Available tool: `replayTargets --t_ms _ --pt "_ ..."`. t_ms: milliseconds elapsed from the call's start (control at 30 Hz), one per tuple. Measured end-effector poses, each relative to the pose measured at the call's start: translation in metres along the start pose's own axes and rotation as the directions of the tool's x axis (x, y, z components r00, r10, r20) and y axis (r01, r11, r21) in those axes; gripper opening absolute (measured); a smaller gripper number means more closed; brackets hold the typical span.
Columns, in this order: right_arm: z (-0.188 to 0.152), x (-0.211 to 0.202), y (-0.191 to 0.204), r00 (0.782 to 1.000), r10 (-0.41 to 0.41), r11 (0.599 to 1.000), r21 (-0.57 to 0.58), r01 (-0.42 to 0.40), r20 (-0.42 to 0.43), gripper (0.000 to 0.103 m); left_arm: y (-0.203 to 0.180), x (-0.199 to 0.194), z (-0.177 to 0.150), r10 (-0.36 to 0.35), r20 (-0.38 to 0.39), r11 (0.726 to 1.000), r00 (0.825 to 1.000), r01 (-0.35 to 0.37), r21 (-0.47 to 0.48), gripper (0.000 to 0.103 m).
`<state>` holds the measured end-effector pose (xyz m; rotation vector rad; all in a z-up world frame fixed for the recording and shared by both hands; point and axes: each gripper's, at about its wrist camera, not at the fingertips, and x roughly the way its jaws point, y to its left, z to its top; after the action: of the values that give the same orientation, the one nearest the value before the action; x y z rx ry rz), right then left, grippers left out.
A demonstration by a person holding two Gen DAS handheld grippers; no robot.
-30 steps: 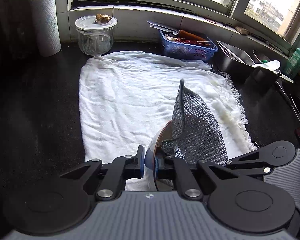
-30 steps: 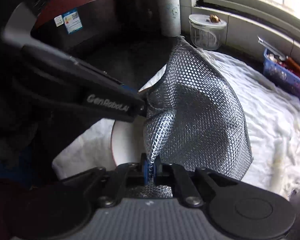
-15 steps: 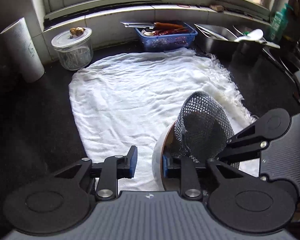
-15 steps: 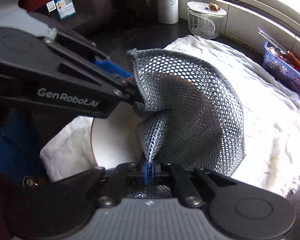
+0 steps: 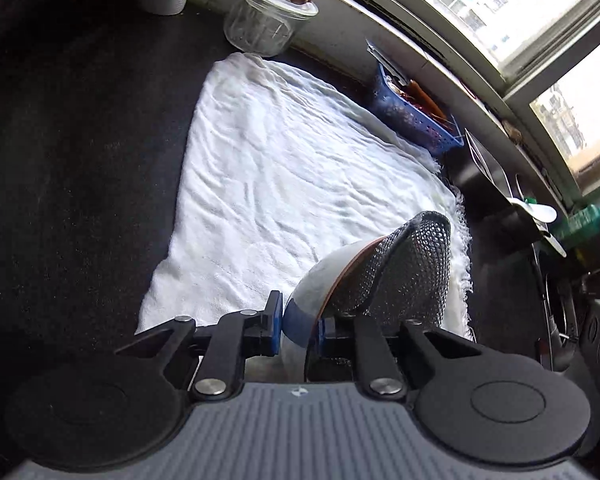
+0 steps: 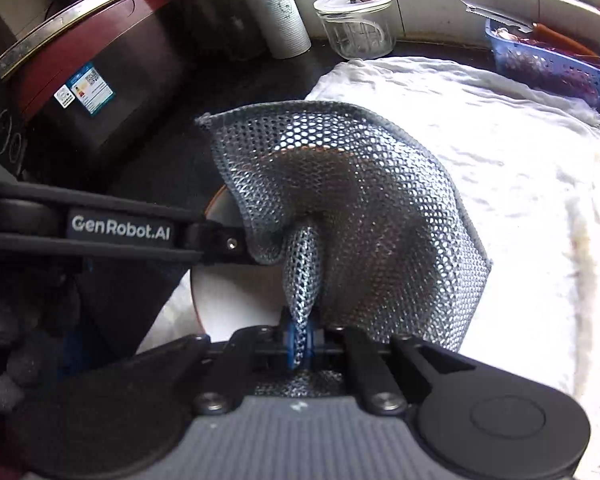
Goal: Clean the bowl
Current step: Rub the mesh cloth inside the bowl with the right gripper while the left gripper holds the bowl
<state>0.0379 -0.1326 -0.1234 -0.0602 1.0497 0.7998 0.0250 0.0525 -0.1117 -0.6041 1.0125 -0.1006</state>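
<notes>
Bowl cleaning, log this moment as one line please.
left gripper: gripping bowl rim | right gripper: pinching mesh scrubber | scrubber: draped over bowl | under: white towel

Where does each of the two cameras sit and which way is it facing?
Left wrist: sits on the left gripper, looks forward over the tilted bowl to the towel and window; its own fingers show.
Right wrist: sits on the right gripper, looks over the mesh cloth toward the wall; its fingers and the left gripper show.
Shared: bowl, mesh cloth, towel, glass jar, blue basket.
</notes>
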Motion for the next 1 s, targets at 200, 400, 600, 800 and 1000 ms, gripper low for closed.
replayTargets --t_ms 200,400,600,800,1000 --pt "0.007 -0.005 0.009 0.990 -0.130 0.981 -0.140 0.136 0.053 0.006 -0.004 0.013 0.002 -0.076 0.031 0.996 0.997 0.077 -0.038 0.016" --pt "0.003 0.003 0.006 0.979 -0.199 0.943 -0.264 0.201 0.032 0.005 -0.024 0.011 0.002 0.013 -0.013 0.971 1.000 -0.009 0.239 0.016" --pt "-0.009 -0.001 0.020 0.971 -0.238 0.861 -0.461 0.213 0.004 0.006 -0.065 0.011 0.003 0.182 -0.007 0.779 0.983 -0.139 0.611 0.016" --pt "-0.009 -0.006 0.014 0.968 -0.251 0.872 -0.430 0.235 0.019 0.005 -0.045 0.013 0.001 0.127 -0.065 0.891 0.990 -0.085 0.445 0.007" --pt "-0.011 -0.009 -0.006 0.997 -0.080 0.997 -0.017 0.080 0.010 0.004 -0.003 0.008 -0.009 -0.008 -0.035 0.996 0.999 0.011 0.092 0.010"
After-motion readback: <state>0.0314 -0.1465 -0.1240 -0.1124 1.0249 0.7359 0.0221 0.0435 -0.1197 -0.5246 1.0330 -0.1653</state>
